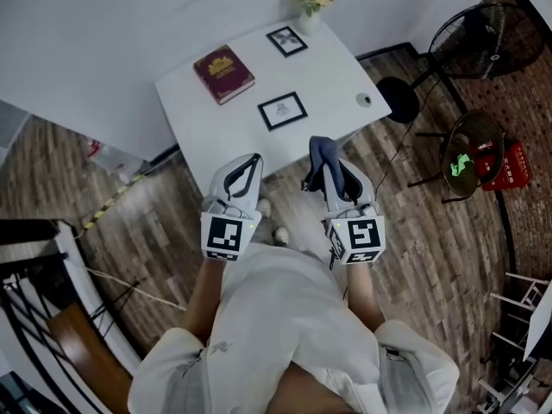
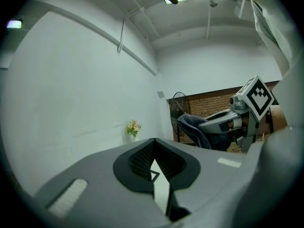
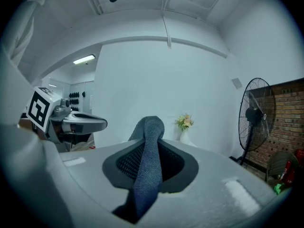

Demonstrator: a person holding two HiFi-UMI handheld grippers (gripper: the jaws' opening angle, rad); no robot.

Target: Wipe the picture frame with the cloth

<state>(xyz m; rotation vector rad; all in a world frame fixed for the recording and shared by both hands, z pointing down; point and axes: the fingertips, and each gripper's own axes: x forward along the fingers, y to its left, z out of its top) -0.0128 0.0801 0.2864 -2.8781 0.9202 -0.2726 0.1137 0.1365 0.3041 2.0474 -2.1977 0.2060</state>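
Cloth (image 1: 323, 157): pinched in right gripper (image 1: 320, 147).
Left gripper (image 1: 253, 161): pressed together, empty.
Picture frame (image 1: 282, 110): straight ahead, nearer right gripper.

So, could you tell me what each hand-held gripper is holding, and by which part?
The right hand-held gripper pinches the bunched cloth partway along, an end sticking out past the jaws. The left hand-held gripper holds nothing.
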